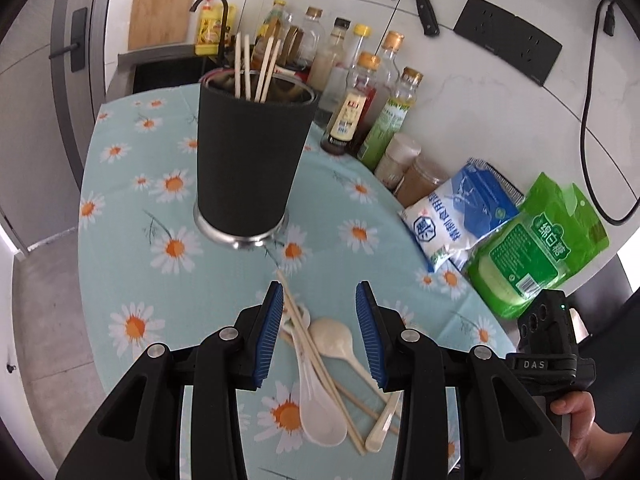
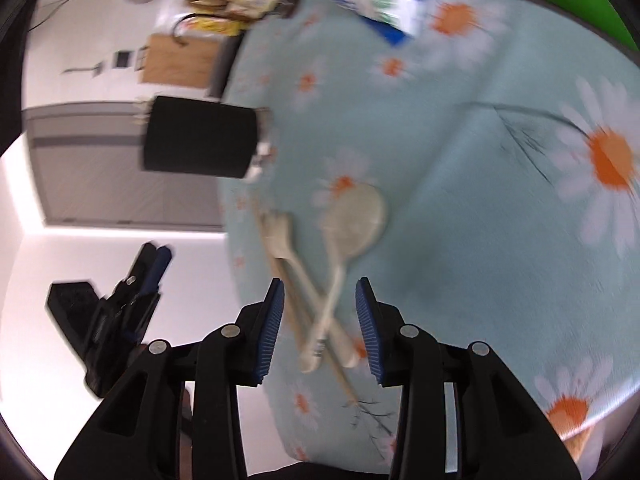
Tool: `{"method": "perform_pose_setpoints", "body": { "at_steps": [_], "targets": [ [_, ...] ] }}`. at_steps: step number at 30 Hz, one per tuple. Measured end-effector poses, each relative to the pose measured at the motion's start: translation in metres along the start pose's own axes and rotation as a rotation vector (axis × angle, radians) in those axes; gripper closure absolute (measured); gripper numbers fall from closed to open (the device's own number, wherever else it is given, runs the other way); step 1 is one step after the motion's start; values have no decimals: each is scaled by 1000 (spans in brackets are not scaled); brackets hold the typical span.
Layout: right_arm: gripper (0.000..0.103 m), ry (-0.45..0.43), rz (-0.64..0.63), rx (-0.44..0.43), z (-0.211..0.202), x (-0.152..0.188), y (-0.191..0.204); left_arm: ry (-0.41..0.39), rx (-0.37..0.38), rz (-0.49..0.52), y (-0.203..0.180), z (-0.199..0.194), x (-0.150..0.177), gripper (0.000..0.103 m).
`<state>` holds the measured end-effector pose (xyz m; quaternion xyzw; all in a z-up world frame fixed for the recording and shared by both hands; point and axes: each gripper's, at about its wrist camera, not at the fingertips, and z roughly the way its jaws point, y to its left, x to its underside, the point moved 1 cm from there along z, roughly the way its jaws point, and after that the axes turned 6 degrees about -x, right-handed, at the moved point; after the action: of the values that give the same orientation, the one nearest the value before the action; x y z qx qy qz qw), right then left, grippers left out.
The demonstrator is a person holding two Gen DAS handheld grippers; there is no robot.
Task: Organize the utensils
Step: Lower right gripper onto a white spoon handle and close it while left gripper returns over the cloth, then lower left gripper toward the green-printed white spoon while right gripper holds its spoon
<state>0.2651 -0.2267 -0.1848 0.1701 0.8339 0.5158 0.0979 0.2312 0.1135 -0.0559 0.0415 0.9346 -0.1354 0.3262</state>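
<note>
Some chopsticks (image 1: 256,68) were in the holder (image 1: 250,160) already | two spoons (image 1: 320,392), more chopsticks left on table (image 1: 132,208) | both grippers (image 1: 320,334) (image 2: 320,332) partly open, empty

I see two pale spoons (image 1: 320,420) and loose wooden chopsticks (image 1: 316,356) crossed flat on the near cloth; beyond stands the upright black holder (image 1: 250,156), holding chopsticks.
</note>
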Motion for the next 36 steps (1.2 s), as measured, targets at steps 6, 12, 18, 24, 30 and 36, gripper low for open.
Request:
{"method": "perform_pose_setpoints", "body": {
  "at_steps": [6,12,18,24,30,36],
  "targets": [
    [65,-23,86,-20,12,2,-6,37,11,-9,10,1,13,67],
    [69,-12,109,-25,37,3,4,55,7,-17,20,-2,23,67],
    [97,-2,151,-26,51,3,-4,68,-10,-42,35,-5,33,67],
    [97,3,133,-33,58,0,-1,81,-19,-68,44,-3,38,67],
    [96,14,110,-34,59,-3,0,88,-16,-79,42,2,37,67],
    [98,22,66,-47,53,-7,5,87,-27,-89,39,4,34,67]
  ]
}}
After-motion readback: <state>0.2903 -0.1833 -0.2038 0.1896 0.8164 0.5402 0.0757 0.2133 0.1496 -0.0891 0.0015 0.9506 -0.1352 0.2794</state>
